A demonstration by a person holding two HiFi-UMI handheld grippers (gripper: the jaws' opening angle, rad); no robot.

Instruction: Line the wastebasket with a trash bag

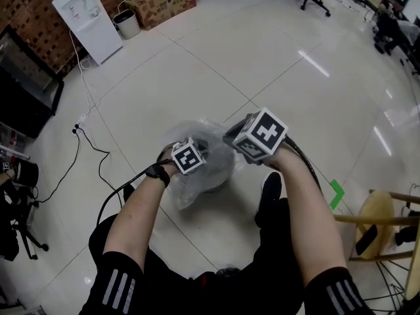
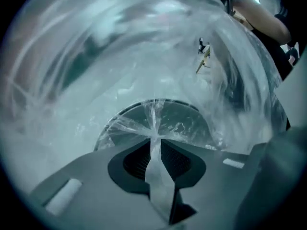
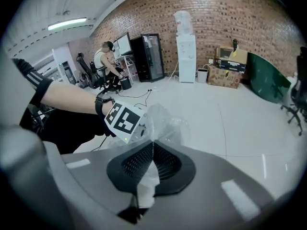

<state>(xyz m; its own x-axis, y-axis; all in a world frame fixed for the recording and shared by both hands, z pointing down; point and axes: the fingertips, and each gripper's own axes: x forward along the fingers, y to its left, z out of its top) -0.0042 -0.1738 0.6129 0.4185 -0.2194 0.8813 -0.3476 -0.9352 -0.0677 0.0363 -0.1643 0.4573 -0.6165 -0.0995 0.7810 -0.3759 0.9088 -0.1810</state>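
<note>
**Both grippers pinching the bag above the basket**

My left gripper [image 2: 154,140] is clamped narrow on a strip of the clear thin plastic trash bag [image 2: 144,71]. My right gripper [image 3: 152,145] is pressed tight on another fold. In the head view the film drapes over the dark round wastebasket [image 1: 220,170] at centre frame. The glossy white tile floor [image 1: 275,71] lies open above, and a wooden stool [image 1: 377,218] crowds the lower right.

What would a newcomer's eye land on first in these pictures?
The crinkled clear plastic trash bag sits in the middle of the white tiled floor, with a dark round wastebasket showing through it. The left gripper and right gripper each pinch its film. A white water dispenser stands by the brick wall, upper left.
</note>
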